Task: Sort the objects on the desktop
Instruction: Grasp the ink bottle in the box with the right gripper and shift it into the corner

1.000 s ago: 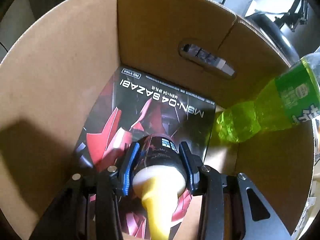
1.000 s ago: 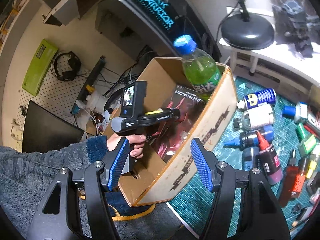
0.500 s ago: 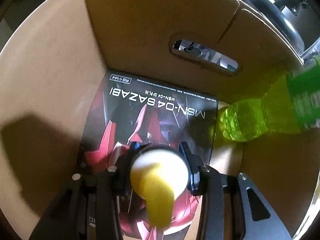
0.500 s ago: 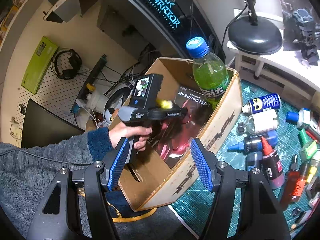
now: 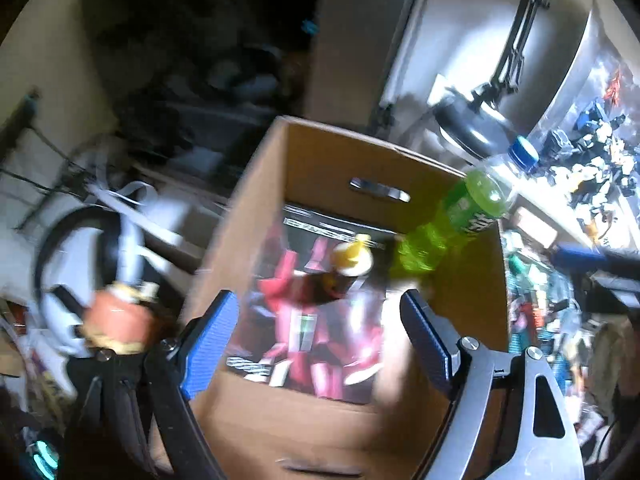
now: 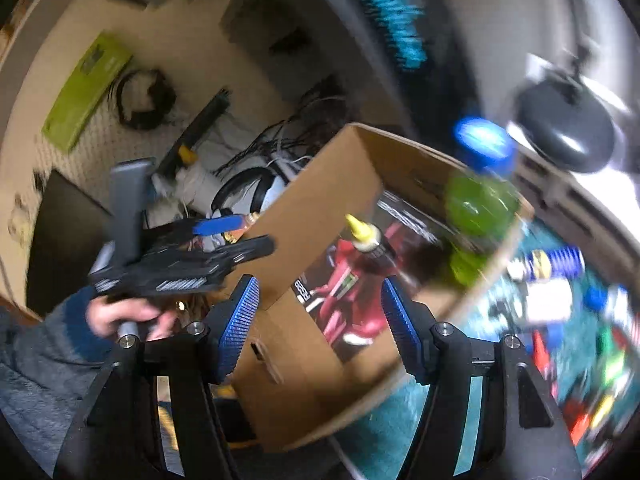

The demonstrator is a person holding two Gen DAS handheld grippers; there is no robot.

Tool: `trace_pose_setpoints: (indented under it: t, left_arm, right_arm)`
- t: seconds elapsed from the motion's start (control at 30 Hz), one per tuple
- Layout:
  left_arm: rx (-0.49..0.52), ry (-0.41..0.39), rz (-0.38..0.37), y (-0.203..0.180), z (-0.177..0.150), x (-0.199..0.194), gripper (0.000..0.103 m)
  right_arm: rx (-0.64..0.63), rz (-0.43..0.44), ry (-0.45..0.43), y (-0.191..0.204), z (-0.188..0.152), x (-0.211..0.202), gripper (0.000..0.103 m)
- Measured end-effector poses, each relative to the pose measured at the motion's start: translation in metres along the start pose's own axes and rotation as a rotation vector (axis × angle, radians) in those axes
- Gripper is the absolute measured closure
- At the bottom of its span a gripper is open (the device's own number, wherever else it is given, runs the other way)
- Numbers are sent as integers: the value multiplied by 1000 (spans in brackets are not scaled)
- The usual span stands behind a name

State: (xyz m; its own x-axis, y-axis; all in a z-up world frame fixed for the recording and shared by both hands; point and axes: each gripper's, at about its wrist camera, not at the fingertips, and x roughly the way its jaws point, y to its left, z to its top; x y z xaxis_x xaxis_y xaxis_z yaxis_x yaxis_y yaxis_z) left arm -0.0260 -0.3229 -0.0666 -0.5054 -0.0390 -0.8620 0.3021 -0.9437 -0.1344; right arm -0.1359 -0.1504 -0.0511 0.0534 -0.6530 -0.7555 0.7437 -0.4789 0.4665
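left tool: jaws opening, nothing between | right tool: jaws apart, empty | yellow-capped bottle in cardboard box, green bottle at its 2 o'clock

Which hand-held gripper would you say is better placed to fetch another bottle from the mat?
Probably the right hand-held gripper: it is empty, nearer the bottles on the mat; the left hand-held gripper, jaws opening, hangs above the box.

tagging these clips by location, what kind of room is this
Most likely a home hobby desk for model building: a teal cutting mat with small bottles, a model-kit box in the cardboard box, and a desk lamp.
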Motion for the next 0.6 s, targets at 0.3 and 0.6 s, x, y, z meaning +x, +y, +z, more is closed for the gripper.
trace_pose_setpoints:
  t: [0.3,0.6]
  left_arm:
    - [-108,-33,-12,61,-17,-21,19]
    - [-93,-12,-70,87,-13,0,19]
  right_arm:
    - [-166,-213,197,13,56,132,68]
    - [-122,-286,292,-2,53,173,90]
